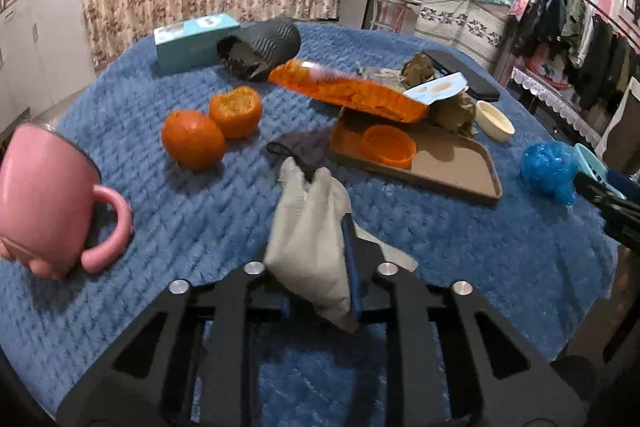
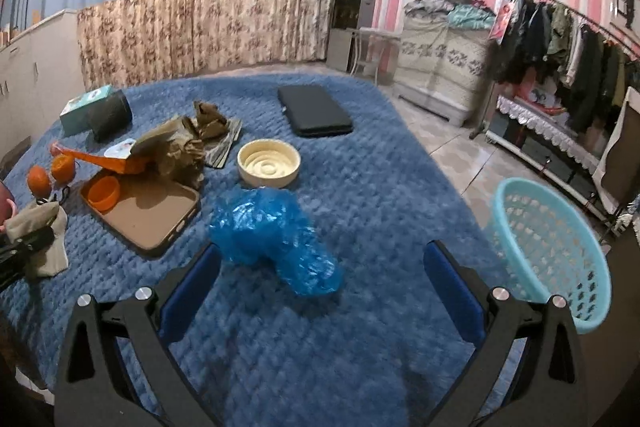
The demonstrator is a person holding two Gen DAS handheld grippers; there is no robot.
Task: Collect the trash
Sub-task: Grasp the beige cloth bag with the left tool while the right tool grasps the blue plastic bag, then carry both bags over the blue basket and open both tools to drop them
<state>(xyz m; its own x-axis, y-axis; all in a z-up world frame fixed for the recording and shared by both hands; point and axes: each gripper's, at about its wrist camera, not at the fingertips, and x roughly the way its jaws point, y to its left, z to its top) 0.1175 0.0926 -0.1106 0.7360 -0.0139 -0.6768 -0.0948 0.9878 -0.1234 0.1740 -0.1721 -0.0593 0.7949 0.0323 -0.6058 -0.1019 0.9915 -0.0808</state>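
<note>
In the left wrist view my left gripper (image 1: 314, 263) is shut on a pale grey cloth pouch (image 1: 306, 211) with a black cord, and one blue pad (image 1: 352, 263) presses on its side. The pouch stands up from the blue blanket (image 1: 440, 247). In the right wrist view my right gripper (image 2: 320, 267) is open over the blanket. A crumpled blue plastic bag (image 2: 268, 231) lies just ahead of it, its near end between the fingertips and untouched. The same bag (image 1: 548, 167) shows at the right of the left wrist view. A light blue basket (image 2: 556, 251) stands off the table's right edge.
Two oranges (image 1: 192, 139), one peeled open, and a pink mug (image 1: 44, 203) are on the left. A brown tray (image 1: 448, 167) bears an orange lid (image 1: 388, 147) and an orange packet (image 1: 360, 93). Brown crumpled paper (image 2: 180, 147), a cream bowl (image 2: 268, 163) and a black case (image 2: 314, 115) lie further back.
</note>
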